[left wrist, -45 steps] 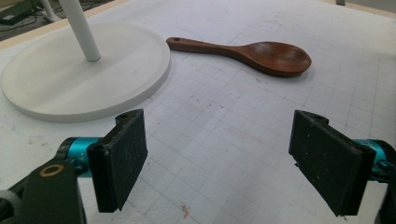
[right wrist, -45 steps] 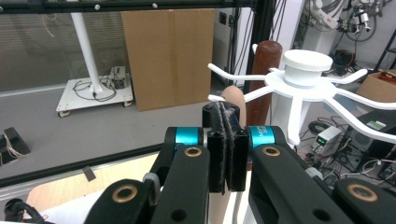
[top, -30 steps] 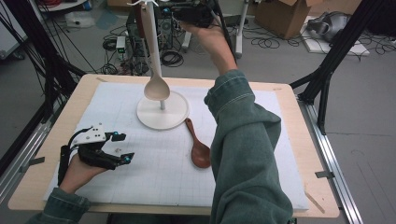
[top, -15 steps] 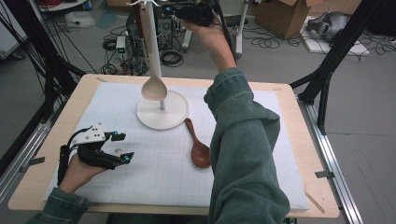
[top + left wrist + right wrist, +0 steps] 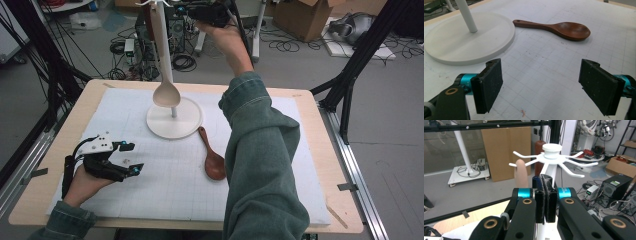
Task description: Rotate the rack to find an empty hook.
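Hanging is the step in hand: the right hand-held gripper [image 5: 212, 14], jaws closed with nothing visible between them, sits beside the rack top [image 5: 551, 148], where the pale spoon [image 5: 165, 92] hangs. Next, the open left hand-held gripper [image 5: 541, 87] likely takes the brown spoon [image 5: 212, 161], lying at the rack base's [image 5: 174, 120] five o'clock on the surface [image 5: 50, 200].

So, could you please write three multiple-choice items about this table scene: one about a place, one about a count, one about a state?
1. Where does the brown spoon lie?
A. on the white mat, right of the stand's base
B. hanging on the stand
C. on the floor

2. How many spoons are there?
A. one
B. two
C. four

3. How do the jaws of the left gripper stand?
A. closed on the brown spoon
B. open, with nothing between them
C. closed on the pole

Answers:
1 A, it lies flat beside the round base.
2 B, the brown one and a pale spoon hanging.
3 B, bare mat shows between the pads.
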The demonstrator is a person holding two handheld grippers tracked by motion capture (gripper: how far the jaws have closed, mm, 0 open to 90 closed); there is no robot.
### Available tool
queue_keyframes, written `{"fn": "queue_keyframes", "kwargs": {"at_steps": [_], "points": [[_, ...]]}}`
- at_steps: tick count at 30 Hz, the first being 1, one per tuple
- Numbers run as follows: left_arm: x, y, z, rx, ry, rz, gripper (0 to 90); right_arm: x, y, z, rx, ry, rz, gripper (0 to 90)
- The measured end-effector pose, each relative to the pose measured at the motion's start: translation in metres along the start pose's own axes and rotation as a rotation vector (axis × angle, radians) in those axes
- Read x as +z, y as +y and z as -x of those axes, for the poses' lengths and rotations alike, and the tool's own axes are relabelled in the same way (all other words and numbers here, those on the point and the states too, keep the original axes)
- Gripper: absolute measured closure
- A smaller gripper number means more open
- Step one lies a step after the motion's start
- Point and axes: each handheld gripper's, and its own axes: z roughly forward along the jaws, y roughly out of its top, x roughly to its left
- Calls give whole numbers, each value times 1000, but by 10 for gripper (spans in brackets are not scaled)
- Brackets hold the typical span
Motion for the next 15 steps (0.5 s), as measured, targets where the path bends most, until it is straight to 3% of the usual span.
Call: {"fn": "queue_keyframes", "kwargs": {"at_steps": [15], "points": [[0, 1, 0, 1, -1, 1, 196, 15, 3, -13, -21, 26, -7, 899]]}}
